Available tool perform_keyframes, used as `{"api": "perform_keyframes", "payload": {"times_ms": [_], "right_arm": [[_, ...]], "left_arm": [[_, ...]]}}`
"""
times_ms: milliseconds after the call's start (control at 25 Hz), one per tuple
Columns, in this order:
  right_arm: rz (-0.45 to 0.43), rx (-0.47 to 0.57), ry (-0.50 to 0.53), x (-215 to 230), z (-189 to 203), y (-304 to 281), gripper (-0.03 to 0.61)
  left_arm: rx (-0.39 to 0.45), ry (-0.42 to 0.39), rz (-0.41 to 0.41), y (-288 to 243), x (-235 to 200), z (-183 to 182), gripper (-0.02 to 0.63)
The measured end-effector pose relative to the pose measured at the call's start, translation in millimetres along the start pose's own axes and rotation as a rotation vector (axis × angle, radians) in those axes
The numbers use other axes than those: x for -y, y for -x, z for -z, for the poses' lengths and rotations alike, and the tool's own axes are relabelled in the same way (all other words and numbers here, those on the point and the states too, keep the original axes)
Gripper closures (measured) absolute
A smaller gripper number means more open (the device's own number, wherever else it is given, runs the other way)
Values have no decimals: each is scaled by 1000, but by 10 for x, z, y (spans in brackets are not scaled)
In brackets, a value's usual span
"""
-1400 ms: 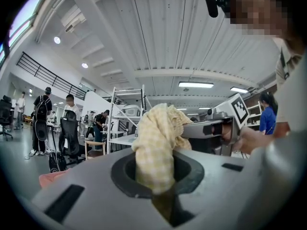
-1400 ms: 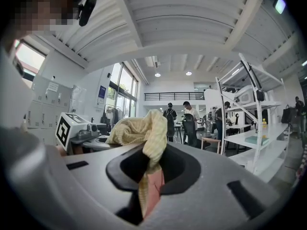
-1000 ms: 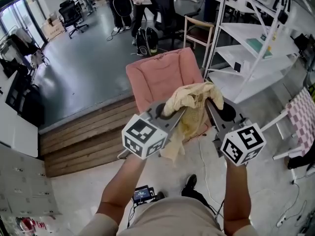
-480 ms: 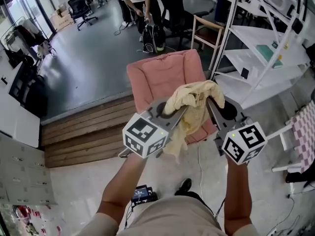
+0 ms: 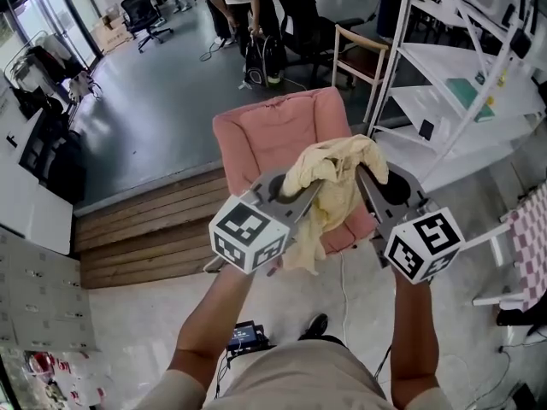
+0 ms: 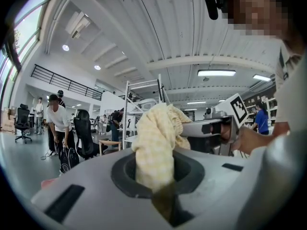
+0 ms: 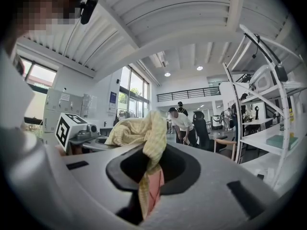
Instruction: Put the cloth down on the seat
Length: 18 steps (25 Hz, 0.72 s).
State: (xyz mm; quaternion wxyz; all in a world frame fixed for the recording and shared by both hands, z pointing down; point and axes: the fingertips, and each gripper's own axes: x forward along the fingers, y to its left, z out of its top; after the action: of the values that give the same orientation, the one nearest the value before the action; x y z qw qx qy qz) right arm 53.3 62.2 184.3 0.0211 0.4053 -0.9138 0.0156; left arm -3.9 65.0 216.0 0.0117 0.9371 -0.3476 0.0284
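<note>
Seen from the head, the left gripper (image 5: 313,195) and right gripper (image 5: 364,179) each have their jaws nearly closed, pinching one end of a pale yellow checked cloth (image 5: 330,174). The cloth bunches between them and trails toward 6 o'clock. It is held over the front of a pink cushioned seat (image 5: 272,133), which lies at 12 o'clock from the grippers. Each marker cube (image 5: 248,236) carries only black-and-white square patterns. Cloth buries both sets of jaw tips and covers the seat's front edge. The grip and drape match a second ago, and the seat sits slightly further toward 9 o'clock.
</note>
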Motion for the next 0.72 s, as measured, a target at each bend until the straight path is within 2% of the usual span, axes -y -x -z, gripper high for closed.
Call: {"api": "perform_keyframes", "payload": {"times_ms": [440, 720], "right_arm": [[-33, 8, -9, 509, 65, 160, 540], [-8, 7, -7, 782, 96, 141, 540]], "left_arm": [[-14, -10, -25, -539, 137, 46, 572], [-20, -23, 7, -825, 93, 51, 572]]}}
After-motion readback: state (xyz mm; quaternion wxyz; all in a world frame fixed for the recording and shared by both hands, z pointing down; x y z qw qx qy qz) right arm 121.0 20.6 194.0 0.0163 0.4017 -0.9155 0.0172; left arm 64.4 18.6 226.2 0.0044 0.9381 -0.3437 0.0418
